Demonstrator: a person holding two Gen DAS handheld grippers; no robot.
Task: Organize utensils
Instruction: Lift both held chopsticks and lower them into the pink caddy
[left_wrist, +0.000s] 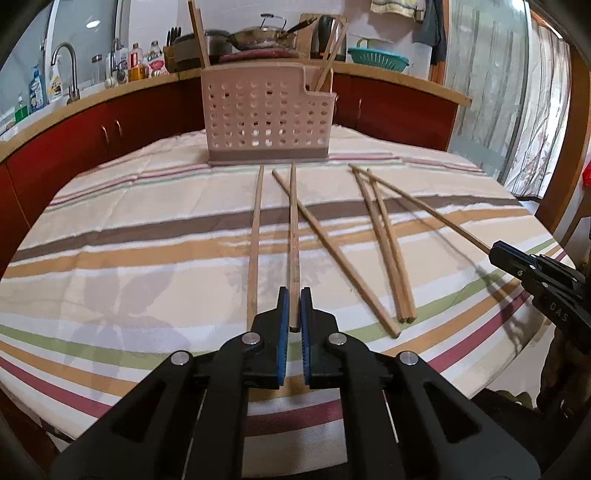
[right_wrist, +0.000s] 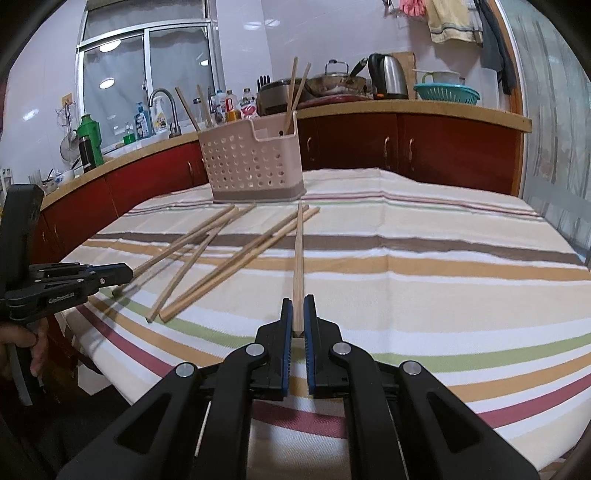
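Left gripper (left_wrist: 294, 295) narrow, pads astride near end of one chopstick (left_wrist: 293, 236) on striped cloth (left_wrist: 147, 258). Right gripper (right_wrist: 298, 302) likewise pinching another chopstick (right_wrist: 298, 258). Perforated holder (left_wrist: 266, 114) stands beyond. Lift level, keep grip firm near end, tip upright over holder.

Readable: "DAS" in pale letters on the black right gripper (left_wrist: 496, 254), far right in the left wrist view; "GenRobot.AI" in white on the left gripper (right_wrist: 127, 275), near left in the right wrist view. Bottle labels illegible.
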